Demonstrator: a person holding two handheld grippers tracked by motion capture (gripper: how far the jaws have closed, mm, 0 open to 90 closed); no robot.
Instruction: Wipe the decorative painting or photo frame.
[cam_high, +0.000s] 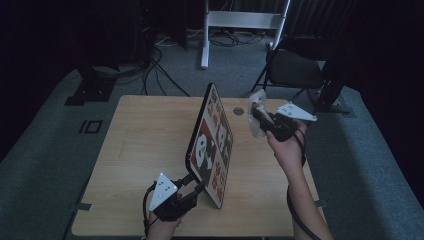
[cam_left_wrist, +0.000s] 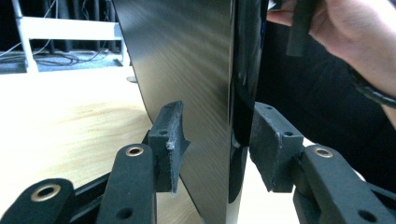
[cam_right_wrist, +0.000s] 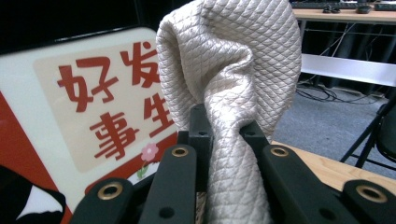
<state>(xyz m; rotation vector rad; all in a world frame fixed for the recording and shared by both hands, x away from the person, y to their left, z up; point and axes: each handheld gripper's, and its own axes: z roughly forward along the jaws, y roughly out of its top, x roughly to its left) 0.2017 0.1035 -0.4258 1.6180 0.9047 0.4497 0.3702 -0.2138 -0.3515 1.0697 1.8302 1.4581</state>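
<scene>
Tray (cam_high: 212, 137) with the panda print stands on edge on the desk (cam_high: 145, 140) in the high view, long axis running near to far, printed face to the right. Our left gripper (cam_high: 192, 187) sits at its near lower corner; our right gripper (cam_high: 260, 120), clamped on a cloth (cam_high: 256, 111), is right of the far end, printed face just to its left.

From the left gripper view, the tray's edge (cam_left_wrist: 238, 93) stands between partly spread jaws; we see a gap at each pad.

From the right gripper view, the jaws pinch the cloth (cam_right_wrist: 233, 84), with the printed face (cam_right_wrist: 93, 107) close behind on the left.
</scene>
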